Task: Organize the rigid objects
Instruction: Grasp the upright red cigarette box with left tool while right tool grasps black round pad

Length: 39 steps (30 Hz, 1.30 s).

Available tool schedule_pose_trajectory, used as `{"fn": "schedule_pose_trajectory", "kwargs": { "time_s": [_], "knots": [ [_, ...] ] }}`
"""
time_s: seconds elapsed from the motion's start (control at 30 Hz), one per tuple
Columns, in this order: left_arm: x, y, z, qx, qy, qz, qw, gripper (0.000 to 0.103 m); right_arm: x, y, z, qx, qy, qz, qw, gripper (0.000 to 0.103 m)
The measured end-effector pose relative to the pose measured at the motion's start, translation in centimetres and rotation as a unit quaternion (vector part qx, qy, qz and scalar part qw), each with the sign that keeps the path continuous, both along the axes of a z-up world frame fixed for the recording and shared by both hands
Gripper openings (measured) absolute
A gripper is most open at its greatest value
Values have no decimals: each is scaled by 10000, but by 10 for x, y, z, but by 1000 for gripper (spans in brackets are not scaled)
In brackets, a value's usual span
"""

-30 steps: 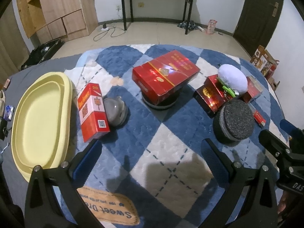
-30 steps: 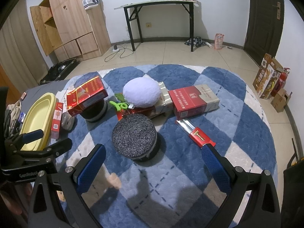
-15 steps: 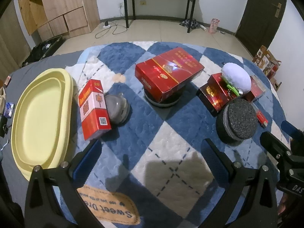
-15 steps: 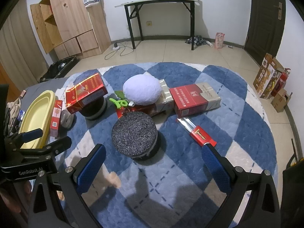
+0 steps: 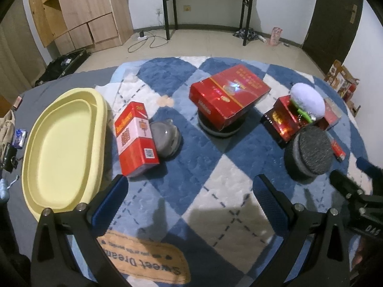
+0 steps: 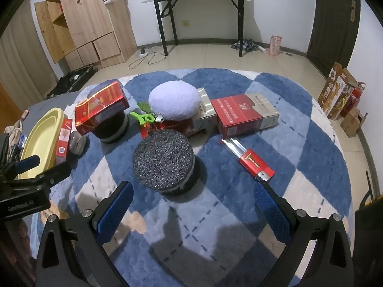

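Left tongs [image 5: 189, 189] spread wide, holding nothing, above the blue-and-white rug [image 5: 215, 186]. From left: yellow tray [image 5: 59, 148], small red box [image 5: 135, 138] touching a grey dome [image 5: 165, 136], red carton [image 5: 227, 96] atop a round base, black sponge puck [image 6: 164, 159]. Right tongs [image 6: 191, 197] likewise wide, empty, just short of the puck.

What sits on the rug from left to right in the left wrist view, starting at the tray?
Pale yellow oval tray → upright red and white carton → grey domed lid → large red box on a black round base → dark speckled round sponge block → small flat red pack.
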<state>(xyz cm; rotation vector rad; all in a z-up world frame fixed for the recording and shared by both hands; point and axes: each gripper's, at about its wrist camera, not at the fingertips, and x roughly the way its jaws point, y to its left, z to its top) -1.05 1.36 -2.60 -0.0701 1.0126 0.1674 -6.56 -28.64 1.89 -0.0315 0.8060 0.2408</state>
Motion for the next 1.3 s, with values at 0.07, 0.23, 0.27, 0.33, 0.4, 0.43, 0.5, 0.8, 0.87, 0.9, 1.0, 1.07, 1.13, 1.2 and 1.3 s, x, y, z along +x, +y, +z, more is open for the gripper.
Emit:
{"fn": "schedule_pose_trajectory", "kwargs": {
  "time_s": [0.07,0.23,0.27,0.33,0.4,0.43,0.5,0.8,0.87,0.9,1.0,1.07,1.13,1.2,1.3],
  "knots": [
    [-3,0,2,87,-61,-19,9999,103,-2,0,1,-25,-43,-21,10000,103],
    [-9,1,6,140,-98,-47,9998,103,-6,1,-4,-105,17,-26,9999,103],
    [-10,1,5,136,-86,-40,9999,103,-6,1,-4,-132,30,-14,9999,103],
    [-10,3,5,127,-59,-23,9999,103,-6,2,-4,-163,35,14,9999,103],
    [-9,4,3,104,-25,-35,9999,103,-6,3,-4,-152,19,30,9999,103],
    [-8,5,2,108,-5,-22,9999,103,-6,3,-3,-150,9,30,9999,103],
    [-8,7,0,89,27,8,10000,103,-6,3,-3,-142,3,45,9999,103],
    [-3,28,-8,156,272,86,9995,103,-6,1,-5,-65,83,45,9999,103],
    [-2,46,-13,67,346,311,9989,103,-5,-1,-8,-25,156,39,9999,103],
    [-1,52,-16,-28,399,370,9985,103,-5,-1,-8,-21,166,35,9999,103],
    [7,60,-22,-175,478,375,9980,103,-3,-1,-8,-1,167,45,9999,103],
    [14,57,-23,69,445,257,9987,103,-1,-2,-10,38,203,47,9998,103],
    [21,53,-25,142,402,56,9991,103,2,-5,-11,70,218,-3,9997,103],
    [29,54,-31,52,497,-93,9987,103,5,-11,-11,140,192,-105,9997,103],
    [35,64,-39,-1,615,0,9981,103,10,-17,-9,381,242,-107,9989,103]
  ]
}}
